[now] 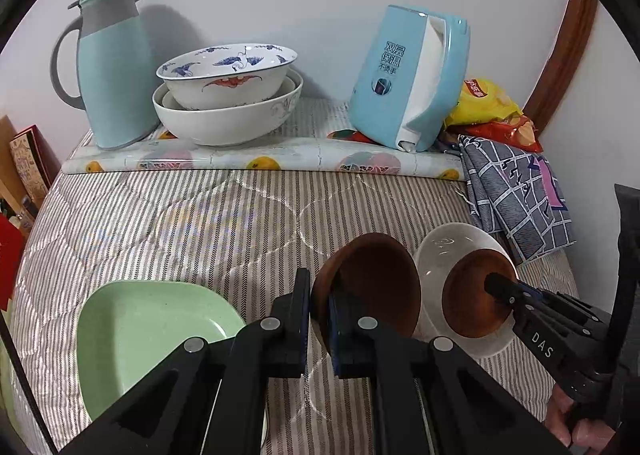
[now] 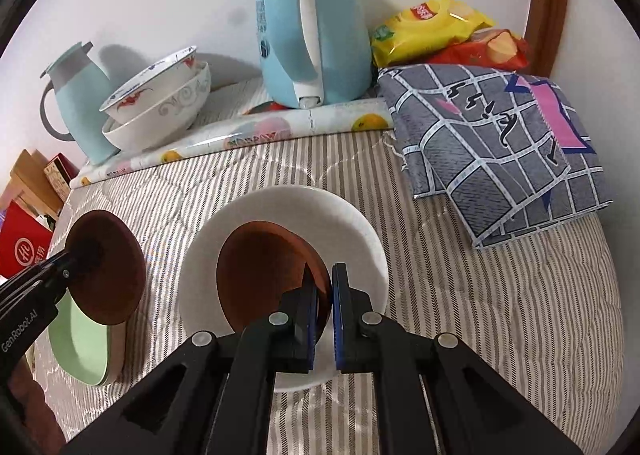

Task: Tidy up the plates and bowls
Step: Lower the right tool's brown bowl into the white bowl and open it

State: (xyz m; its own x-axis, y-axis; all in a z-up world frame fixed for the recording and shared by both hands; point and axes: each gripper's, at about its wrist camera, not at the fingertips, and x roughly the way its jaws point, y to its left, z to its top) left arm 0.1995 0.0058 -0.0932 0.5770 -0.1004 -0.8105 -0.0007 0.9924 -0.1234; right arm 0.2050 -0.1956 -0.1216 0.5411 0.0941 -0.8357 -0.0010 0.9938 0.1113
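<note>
My left gripper (image 1: 319, 319) is shut on the rim of a brown wooden bowl (image 1: 370, 283) and holds it tilted above the striped cloth; it also shows in the right wrist view (image 2: 108, 267). My right gripper (image 2: 324, 307) is shut on the rim of a second brown wooden bowl (image 2: 268, 271), which sits tilted inside a white bowl (image 2: 352, 223). In the left wrist view this second brown bowl (image 1: 472, 303) and the white bowl (image 1: 448, 247) are at the right. A green square plate (image 1: 144, 331) lies at the lower left.
Two stacked white patterned bowls (image 1: 228, 95) stand at the back beside a teal thermos jug (image 1: 108, 71). A light blue kettle (image 1: 408, 79) leans at the back right, with snack bags (image 1: 492, 107) and a folded grey checked cloth (image 1: 516, 191). A rolled fruit-print mat (image 1: 260, 161) lies across.
</note>
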